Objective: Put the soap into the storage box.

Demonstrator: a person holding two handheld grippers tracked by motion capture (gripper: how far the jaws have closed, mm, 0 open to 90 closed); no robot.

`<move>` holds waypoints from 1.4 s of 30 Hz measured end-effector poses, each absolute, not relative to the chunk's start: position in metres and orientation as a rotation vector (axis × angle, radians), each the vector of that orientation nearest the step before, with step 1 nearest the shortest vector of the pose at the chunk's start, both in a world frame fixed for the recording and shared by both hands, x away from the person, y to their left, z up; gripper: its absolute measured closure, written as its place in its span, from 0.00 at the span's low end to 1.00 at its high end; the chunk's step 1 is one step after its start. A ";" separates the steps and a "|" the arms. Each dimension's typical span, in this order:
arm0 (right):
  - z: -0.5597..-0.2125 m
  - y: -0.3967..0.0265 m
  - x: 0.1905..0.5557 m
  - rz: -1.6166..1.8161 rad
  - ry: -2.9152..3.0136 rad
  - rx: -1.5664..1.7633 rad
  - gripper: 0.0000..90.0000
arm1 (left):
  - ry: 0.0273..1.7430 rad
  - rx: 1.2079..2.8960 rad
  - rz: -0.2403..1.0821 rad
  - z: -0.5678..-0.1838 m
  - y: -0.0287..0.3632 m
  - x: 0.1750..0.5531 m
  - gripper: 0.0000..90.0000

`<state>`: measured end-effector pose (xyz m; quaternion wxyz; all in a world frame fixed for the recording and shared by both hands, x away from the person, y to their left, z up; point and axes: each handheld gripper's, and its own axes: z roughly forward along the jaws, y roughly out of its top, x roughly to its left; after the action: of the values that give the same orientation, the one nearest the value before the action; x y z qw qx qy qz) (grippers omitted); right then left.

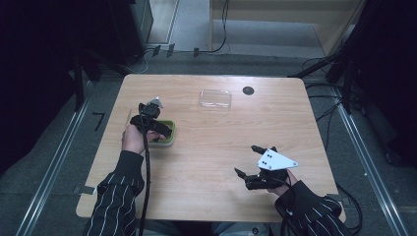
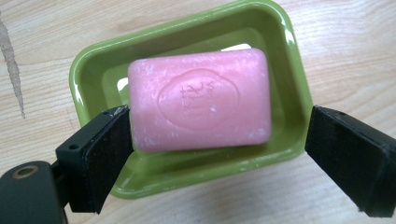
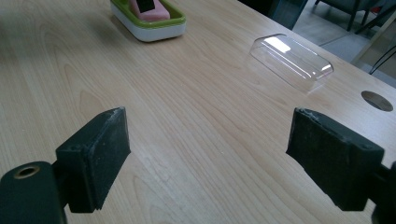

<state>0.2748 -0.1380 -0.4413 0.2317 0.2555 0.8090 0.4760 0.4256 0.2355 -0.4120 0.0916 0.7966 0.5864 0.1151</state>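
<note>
Soap dish sits right under the left gripper from above, right gripper well apart. Left gripper's own view: jaws wide, pink soap bar between them, touching one pad. Right gripper's view: jaws wide over bare table, clear lid ahead.

Table: light wood-grain top with rounded corners, standing on a grey floor.
Clear lid: transparent rectangular cover, lying on the table toward its far edge, left of the round hole.
Round hole: dark circular opening in the table top, near the far edge.
Cables: dark leads running across the floor beyond the table.
Floor rails: pale metal strips flanking the table on both sides.
</note>
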 end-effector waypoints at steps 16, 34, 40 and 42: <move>-0.441 -0.139 0.274 1.309 2.224 0.703 0.15 | 1.720 2.412 0.287 -0.402 0.238 0.406 0.08; -0.441 -0.139 0.274 1.306 2.227 0.707 0.15 | 1.735 2.445 0.237 -0.410 0.244 0.380 0.06; -0.441 -0.140 0.274 1.307 2.225 0.707 0.15 | 1.741 2.450 0.238 -0.411 0.245 0.373 0.05; -0.441 -0.140 0.274 1.306 2.224 0.709 0.15 | 1.737 2.452 0.238 -0.412 0.246 0.370 0.05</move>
<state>0.2737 -0.1397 -0.4410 0.2311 0.2579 0.8089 0.4750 0.3702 0.2463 -0.4116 0.0637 0.8117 0.5752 0.0788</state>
